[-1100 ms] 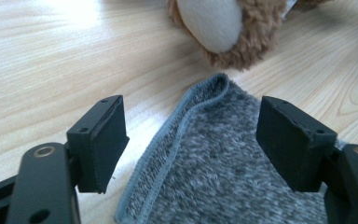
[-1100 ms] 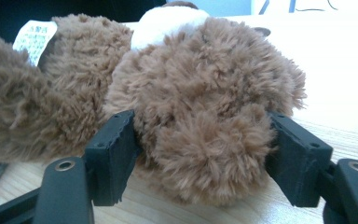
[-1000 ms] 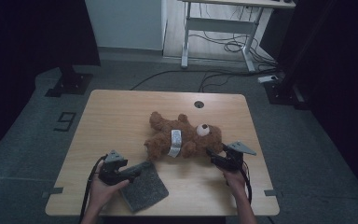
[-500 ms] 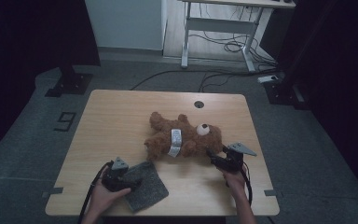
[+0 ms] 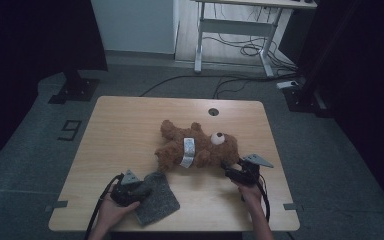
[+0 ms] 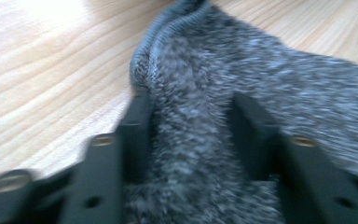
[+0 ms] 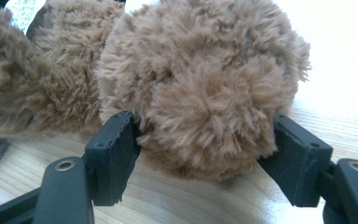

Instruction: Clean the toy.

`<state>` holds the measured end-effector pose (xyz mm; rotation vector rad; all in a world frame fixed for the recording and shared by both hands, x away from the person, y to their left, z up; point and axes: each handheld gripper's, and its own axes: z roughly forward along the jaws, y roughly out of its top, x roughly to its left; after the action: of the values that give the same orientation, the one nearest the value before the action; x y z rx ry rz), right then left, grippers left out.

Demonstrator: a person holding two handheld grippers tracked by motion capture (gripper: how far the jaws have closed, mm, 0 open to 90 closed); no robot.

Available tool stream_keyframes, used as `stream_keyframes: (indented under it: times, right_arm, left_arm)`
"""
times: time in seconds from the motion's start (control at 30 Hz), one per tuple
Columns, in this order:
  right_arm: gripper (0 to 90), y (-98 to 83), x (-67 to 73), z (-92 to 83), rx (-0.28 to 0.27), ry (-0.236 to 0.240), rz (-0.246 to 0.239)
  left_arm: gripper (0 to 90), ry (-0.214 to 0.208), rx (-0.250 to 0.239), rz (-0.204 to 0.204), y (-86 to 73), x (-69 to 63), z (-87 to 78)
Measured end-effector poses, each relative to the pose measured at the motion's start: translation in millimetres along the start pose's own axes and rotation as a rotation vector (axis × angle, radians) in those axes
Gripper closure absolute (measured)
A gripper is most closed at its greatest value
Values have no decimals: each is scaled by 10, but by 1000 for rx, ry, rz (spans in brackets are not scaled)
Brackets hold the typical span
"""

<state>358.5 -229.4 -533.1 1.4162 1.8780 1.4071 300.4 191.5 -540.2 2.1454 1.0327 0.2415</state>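
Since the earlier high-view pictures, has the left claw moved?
Yes. The left claw has edged slightly toward the table's near edge, on the grey fuzzy cloth; its jaws have just been closing on it.

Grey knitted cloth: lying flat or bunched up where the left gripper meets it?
Bunched: the grey knitted cloth humps into a ridge between the left gripper jaws, which have just been closing.

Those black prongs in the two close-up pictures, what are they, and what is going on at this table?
They are the jaws of two hand-held grippers. The picture from above shows a person's hands holding one each at a wooden table. Each close-up comes from a camera riding on a gripper. The left gripper has just been closing its jaws on a fold of the grey fuzzy cloth; its pads press into it. The right gripper is clamped on a fluffy rounded part at the head end of the brown teddy bear, which lies on the table wearing a pale band.
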Motion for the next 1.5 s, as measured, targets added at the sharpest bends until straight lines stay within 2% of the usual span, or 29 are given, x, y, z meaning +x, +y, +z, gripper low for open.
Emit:
stream_keyframes:
  times: [0.03, 0.07, 0.1, 0.23, 0.27, 0.3, 0.33, 0.37, 0.43, 0.47, 0.57, 0.67, 0.8, 0.87, 1.13, 1.3, 1.4, 1.5]
  right_arm:
    - [299, 0, 0, 0, 0, 0, 0]
    - [300, -2, 1, 1, 2, 0, 0]
    - [301, -3, 0, 0, 3, -1, 0]
    - [302, 1, -14, 0, 2, -1, 1]
    - [303, 2, -19, 0, 2, -1, 1]
    - [304, 5, -22, -1, 2, 1, 1]
    - [306, 9, -24, -2, 0, 1, -1]
    - [306, 9, -24, -2, 0, 1, -1]
    - [306, 29, -17, -13, -8, 3, -3]
    - [306, 37, -13, -17, -9, 2, -4]
    - [306, 52, -1, -36, -15, 1, -3]
    - [305, 64, 11, -50, -13, -4, -13]
    - [304, 102, 23, -44, -13, -9, -20]
    - [302, 129, 33, -25, -17, -10, -27]
    - [285, 168, -4, -16, -19, 15, -6]
    - [273, 176, -15, 4, -11, 25, -7]
    - [359, 178, -47, 14, -14, 28, -5]
    - [503, 180, -84, 22, -18, 18, -8]
  left_arm:
    - [640, 0, 0, 0, 0, 0, 0]
    - [640, -15, -3, -10, -6, 9, -1]
    - [699, -32, -6, -14, -13, 14, -1]
    - [736, -45, -12, -7, -13, 19, -13]
    - [738, -64, -26, -21, -13, 39, -42]
    - [738, -64, -26, -21, -13, 39, -42]
    - [735, -94, -61, -51, -11, 65, -91]
    - [731, -94, -61, -51, -11, 65, -91]
    - [734, -136, -121, -89, -5, 87, -182]
    - [738, -136, -121, -89, -5, 87, -182]
    - [752, -165, -181, -112, 1, 102, -296]
    - [758, -185, -218, -110, 28, 94, -384]
    - [764, -195, -257, -95, 75, 75, -487]
    - [765, -206, -300, -83, 110, 57, -597]
    - [765, -189, -367, -82, 122, 9, -811]
    - [764, -173, -395, -77, 134, -23, -885]
    - [764, -161, -407, -79, 155, -5, -907]
    - [764, -166, -410, -84, 180, 26, -911]
